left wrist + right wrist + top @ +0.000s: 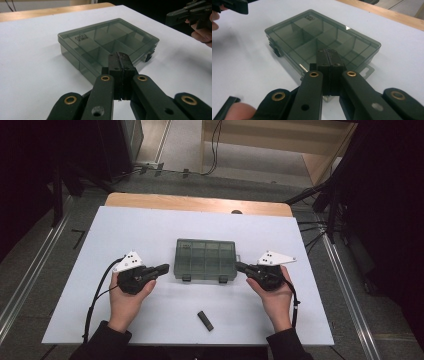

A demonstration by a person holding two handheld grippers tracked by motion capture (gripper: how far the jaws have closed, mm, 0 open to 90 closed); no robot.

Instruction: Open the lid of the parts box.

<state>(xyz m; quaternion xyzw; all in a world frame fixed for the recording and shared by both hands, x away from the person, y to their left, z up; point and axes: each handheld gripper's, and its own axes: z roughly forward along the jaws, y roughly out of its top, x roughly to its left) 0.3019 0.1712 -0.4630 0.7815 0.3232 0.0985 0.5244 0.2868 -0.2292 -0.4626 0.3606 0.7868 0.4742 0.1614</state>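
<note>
The left gripper [163, 269] and right gripper [242, 267] flanked the smoky compartment box [205, 259], each with jaws pressed together and pinching nothing, tips just beside the box's short ends. Bare white table [150, 230] spread beyond and to the outer side of both. A small black bar [205, 320] lay nearer the person, between the hands. The box's lid was shut, its compartments seemingly empty.

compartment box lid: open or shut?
Shut. The lid lies flat on the box, edges flush with the base in both gripper views, and the front latches sit down. The compartments look empty.
</note>
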